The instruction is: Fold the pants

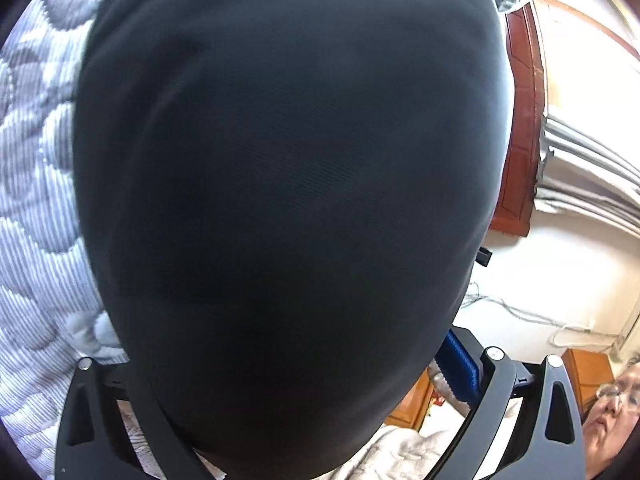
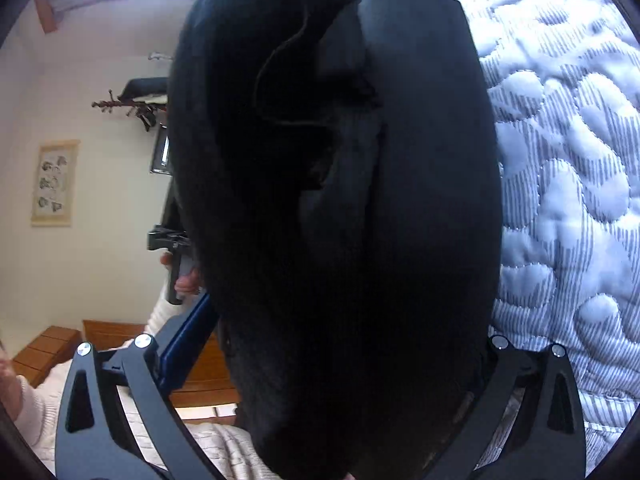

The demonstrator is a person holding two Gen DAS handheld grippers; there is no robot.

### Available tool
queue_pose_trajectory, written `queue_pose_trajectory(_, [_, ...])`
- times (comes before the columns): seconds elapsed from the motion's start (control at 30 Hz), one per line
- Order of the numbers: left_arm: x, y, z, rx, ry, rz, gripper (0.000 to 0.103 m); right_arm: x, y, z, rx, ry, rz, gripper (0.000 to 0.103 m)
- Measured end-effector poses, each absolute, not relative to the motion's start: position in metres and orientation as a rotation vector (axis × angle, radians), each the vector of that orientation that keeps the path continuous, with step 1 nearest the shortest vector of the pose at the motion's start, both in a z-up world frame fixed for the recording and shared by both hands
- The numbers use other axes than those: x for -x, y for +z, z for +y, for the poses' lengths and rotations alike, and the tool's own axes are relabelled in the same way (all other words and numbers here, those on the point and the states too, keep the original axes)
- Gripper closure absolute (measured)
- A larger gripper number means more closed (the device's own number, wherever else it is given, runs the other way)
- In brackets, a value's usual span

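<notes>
Above the bed (image 2: 568,160), with its quilted striped blue-and-white cover, the black pants (image 1: 288,184) hung in the air and filled nearly the whole of both views. They were lifted up, not lying flat. From the right wrist camera the cloth showed two thick lobes with a deep fold between them, and a thin seam line curved across the upper part. From the left wrist camera the cloth was one smooth dark sheet, stretched close to the lens.

The left tongs (image 1: 304,432) were hidden by the fabric at their tips, so I cannot tell if they were clenched or released, though the cloth draped from just there. The right tongs (image 2: 320,440) were covered in the same way, and their state cannot be told either.

Behind, a pale wall carried a small hanging picture (image 2: 54,182), and a wooden cabinet (image 2: 44,354) stood low at the left.

The risk, as I judge it, was that the cloth could slip out of one side, because thick folded layers are hard to pinch evenly. Then the halves would fall unevenly on the bed and the fold would be crooked. Also both cameras were almost blind, so lowering the pants precisely would be difficult.
</notes>
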State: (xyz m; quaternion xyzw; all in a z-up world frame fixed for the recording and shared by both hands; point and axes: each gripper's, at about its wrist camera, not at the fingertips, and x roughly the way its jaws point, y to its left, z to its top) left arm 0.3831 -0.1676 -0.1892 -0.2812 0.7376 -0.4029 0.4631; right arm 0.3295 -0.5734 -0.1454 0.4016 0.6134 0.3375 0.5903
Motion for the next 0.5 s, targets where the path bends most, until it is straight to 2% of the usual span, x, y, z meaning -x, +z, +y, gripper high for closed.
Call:
queue_pose_trajectory(0.07, [-0.38, -0.185, -0.166, 0.693, -0.953, 1.78, 0.005, -0.33, -0.146, -0.58, -0.968, 0.783, 1.417, 0.004])
queue_pose_trajectory(0.17, [-0.374, -0.178, -0.161, 0.662, -0.892, 1.741, 0.015, -0.331, -0.144, -0.581, -0.926, 0.767, 1.416, 0.007])
queue_pose_trajectory(0.33, [-0.367, -0.162, -0.154, 0.616, -0.828, 1.695, 0.027, -0.324, -0.138, -0.593, -0.886, 0.742, 1.398, 0.036])
queue_pose_trajectory(0.5, [-0.363, -0.142, -0.159, 0.601, -0.821, 1.66, 0.047, -0.314, -0.122, -0.59, -0.831, 0.762, 1.352, 0.054])
